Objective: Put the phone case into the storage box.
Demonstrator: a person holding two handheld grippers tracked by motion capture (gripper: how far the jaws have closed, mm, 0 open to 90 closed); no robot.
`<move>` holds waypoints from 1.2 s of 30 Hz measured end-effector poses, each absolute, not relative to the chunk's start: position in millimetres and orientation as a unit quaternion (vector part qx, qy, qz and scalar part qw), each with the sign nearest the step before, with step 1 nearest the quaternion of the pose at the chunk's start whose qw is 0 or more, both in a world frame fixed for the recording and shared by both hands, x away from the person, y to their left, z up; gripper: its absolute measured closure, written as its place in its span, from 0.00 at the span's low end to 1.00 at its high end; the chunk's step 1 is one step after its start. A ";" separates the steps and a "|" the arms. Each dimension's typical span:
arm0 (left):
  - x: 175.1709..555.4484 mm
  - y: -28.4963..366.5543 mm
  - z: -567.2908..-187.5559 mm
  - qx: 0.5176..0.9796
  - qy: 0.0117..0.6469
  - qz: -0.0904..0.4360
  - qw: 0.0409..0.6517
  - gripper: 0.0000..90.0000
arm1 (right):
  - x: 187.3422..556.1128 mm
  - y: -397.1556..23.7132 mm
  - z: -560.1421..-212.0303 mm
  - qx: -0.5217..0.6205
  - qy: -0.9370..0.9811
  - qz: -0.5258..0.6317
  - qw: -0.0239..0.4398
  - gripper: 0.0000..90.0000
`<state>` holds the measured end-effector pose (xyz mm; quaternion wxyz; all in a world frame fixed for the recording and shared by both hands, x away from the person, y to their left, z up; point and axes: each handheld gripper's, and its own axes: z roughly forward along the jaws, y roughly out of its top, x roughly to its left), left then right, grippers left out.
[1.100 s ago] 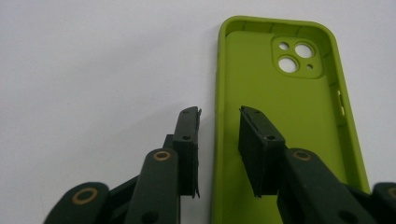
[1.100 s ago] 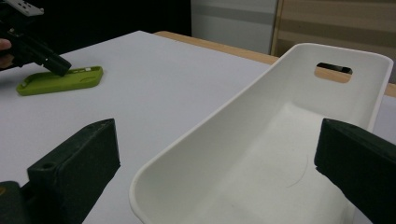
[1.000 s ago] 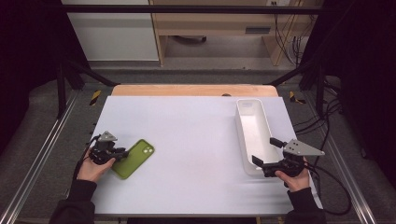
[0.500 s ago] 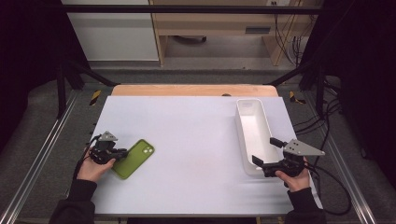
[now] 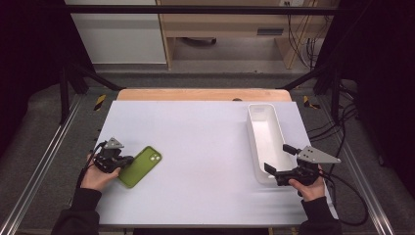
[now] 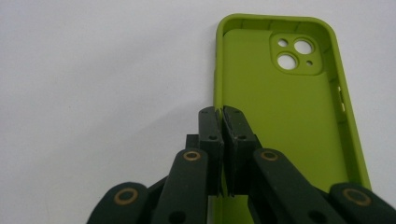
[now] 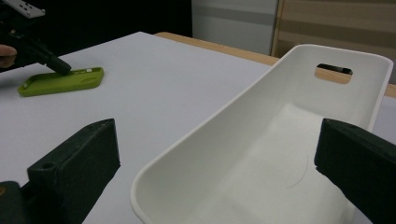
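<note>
Two grippers at work: left gripper (image 6: pixel 222 114) clenched on side wall of green phone case (image 5: pixel 140 165), jaws just closing, near table's (image 5: pixel 205 137) left edge; long axis runs away from jaws. Right gripper (image 5: pixel 279 159) gaping astride near end of white bin (image 5: pixel 264 134), right edge.

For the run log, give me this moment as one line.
left gripper: shut on green phone case rim | right gripper: open, jaws astride white bin end | case lies hollow up on table
</note>
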<state>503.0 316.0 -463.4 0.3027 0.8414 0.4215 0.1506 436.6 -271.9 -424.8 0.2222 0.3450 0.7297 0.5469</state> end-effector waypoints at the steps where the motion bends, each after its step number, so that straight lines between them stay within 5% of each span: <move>1: 502.9 316.1 -463.4 0.841 0.421 0.151 0.303 0.97 | 436.6 -271.8 -424.8 0.345 0.730 0.547 0.222 0.01; 36: 487.4 308.9 -432.7 0.825 0.399 0.189 0.354 0.97 | 436.2 -272.1 -423.3 0.343 0.730 0.548 0.223 0.01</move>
